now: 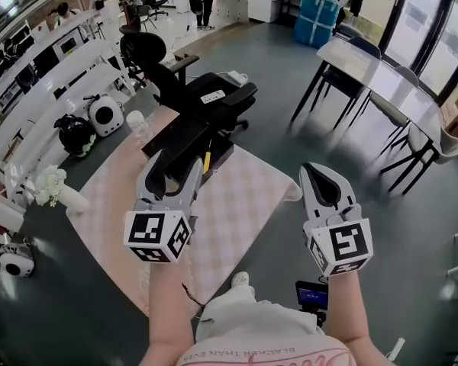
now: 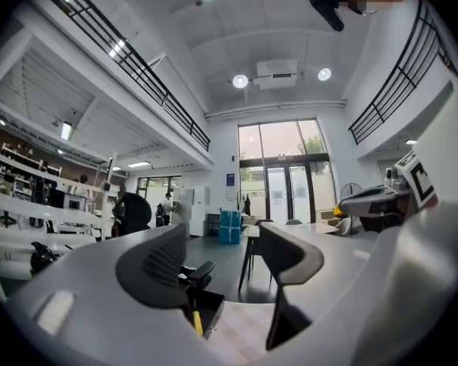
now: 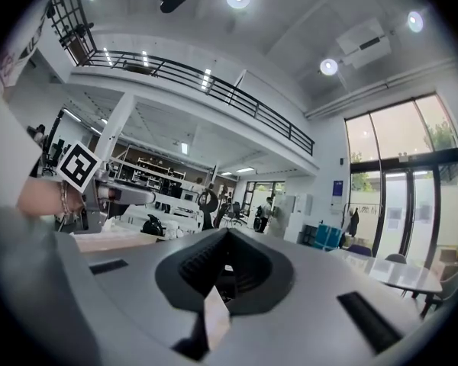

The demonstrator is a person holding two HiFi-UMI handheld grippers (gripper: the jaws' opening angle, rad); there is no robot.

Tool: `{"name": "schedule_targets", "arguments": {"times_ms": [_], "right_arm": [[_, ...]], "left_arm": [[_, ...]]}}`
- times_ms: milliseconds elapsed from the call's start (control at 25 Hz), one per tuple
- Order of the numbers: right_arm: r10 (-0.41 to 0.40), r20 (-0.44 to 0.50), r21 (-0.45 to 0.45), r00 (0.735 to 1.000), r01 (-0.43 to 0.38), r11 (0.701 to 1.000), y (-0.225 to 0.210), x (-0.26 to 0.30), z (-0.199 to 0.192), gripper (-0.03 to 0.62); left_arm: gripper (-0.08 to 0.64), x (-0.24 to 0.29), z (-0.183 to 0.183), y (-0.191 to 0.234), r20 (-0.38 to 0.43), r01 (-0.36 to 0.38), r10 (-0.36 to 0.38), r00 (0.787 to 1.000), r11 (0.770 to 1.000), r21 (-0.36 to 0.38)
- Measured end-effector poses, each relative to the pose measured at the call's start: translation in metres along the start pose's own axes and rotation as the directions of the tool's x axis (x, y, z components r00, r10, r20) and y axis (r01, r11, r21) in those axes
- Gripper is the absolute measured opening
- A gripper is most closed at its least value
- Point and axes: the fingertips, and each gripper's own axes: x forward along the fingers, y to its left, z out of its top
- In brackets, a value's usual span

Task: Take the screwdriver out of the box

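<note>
An open black box (image 1: pixel 206 113) stands at the far end of the pink checked tablecloth (image 1: pixel 237 219). A yellow screwdriver (image 1: pixel 207 162) sticks out at the box's near edge. My left gripper (image 1: pixel 173 170) is held level just short of the box, jaws open with nothing between them. In the left gripper view the screwdriver (image 2: pixel 195 319) and the box (image 2: pixel 206 300) show low in the gap of the gripper (image 2: pixel 221 258). My right gripper (image 1: pixel 320 175) hovers shut beside the cloth's right corner. In its own view the right gripper (image 3: pixel 227 269) holds nothing.
A clear cup (image 1: pixel 137 122) stands left of the box, and a white vase of flowers (image 1: pixel 57 189) at the table's left edge. A black office chair (image 1: pixel 145 52) is beyond the table. A grey table with chairs (image 1: pixel 374 71) is at the right.
</note>
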Motion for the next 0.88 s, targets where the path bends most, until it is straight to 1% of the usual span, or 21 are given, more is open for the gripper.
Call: {"name": "schedule_targets", "arguments": {"times_ms": [40,80,240,440,680,880], "right_arm": [[-0.003,-0.003,0.005,1.000,0.003,1.000,-0.002,0.006,0.000,0.006],[-0.006,-0.007,0.009,1.000,0.006,1.000,-0.004,0.011,0.000,0.006],[0.000,-0.032,0.009,0.999,0.000,1.000,-0.006,0.026,-0.003,0.006],[0.010,-0.056,0.024,0.998,-0.008,1.000,-0.007,0.038,-0.013,0.006],[0.055,-0.066,0.030,0.996,-0.053,0.998,-0.008,0.065,-0.021,0.006],[0.093,-0.072,0.045,0.993,-0.090,0.995,-0.013,0.098,-0.034,0.006]], "left_arm": [[0.306,0.007,-0.003,0.001,-0.015,0.019,-0.019,1.000,1.000,-0.018],[0.319,0.012,-0.006,0.004,-0.026,0.027,-0.028,0.999,0.999,-0.028],[0.321,0.022,-0.016,0.014,-0.058,0.020,-0.021,0.998,1.000,-0.020],[0.321,0.026,-0.023,0.024,-0.088,-0.005,0.005,0.996,1.000,0.003],[0.319,0.038,-0.034,0.035,-0.134,-0.015,0.017,0.991,1.000,0.017],[0.319,0.059,-0.052,0.044,-0.183,-0.022,0.026,0.983,1.000,0.022]]}}
